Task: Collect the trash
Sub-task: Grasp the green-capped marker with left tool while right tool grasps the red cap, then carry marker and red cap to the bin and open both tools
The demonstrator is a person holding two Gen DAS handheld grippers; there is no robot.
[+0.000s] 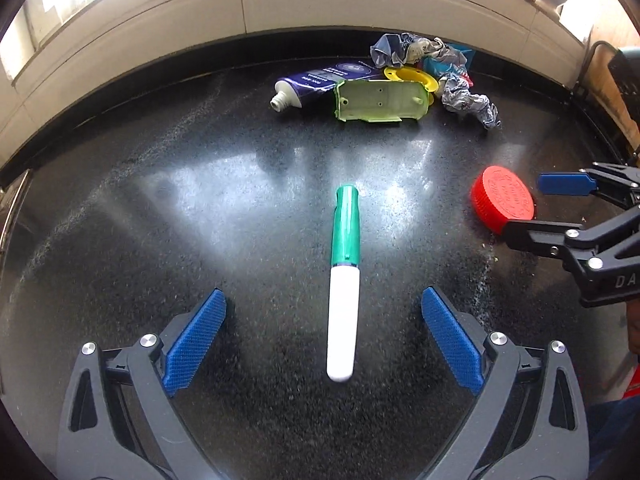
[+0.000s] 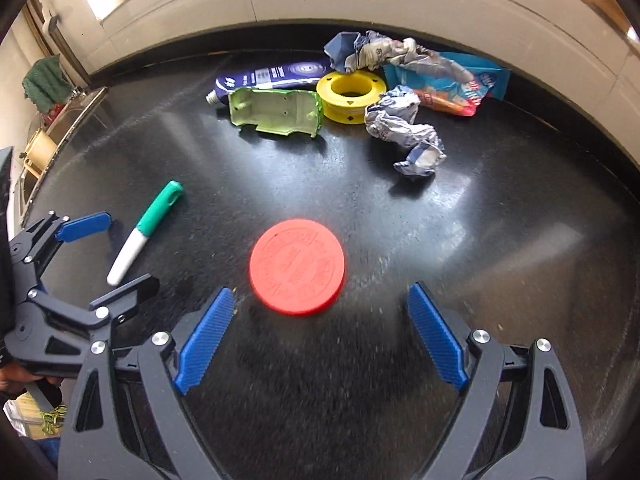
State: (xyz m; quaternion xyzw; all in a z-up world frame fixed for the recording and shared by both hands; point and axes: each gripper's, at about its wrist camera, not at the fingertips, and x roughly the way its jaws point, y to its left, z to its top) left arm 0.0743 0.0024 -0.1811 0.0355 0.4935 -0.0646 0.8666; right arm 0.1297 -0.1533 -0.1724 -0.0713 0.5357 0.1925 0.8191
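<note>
While both claws hang over the black counter [image 1: 160, 200]:
Left claw [image 1: 324, 312]: wide open, holds nothing, pen [image 1: 343, 280] between.
Right claw [image 2: 320, 312]: wide open, holds nothing, red lid [image 2: 297, 266] near.
Trash pile [image 2: 360, 92]: top of frame.

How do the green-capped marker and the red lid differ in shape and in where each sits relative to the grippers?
The marker is a slim stick, white with a green cap; the red lid is a flat embossed disc. The marker lies between the left gripper's open jaws, the lid just ahead of the right gripper's. Both rest ungripped on the black counter.

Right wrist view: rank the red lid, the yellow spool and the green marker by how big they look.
1. red lid, though it lies nearest the camera
2. green marker, longer but thin
3. yellow spool, farther back, so its true size may rival the lid's
</note>
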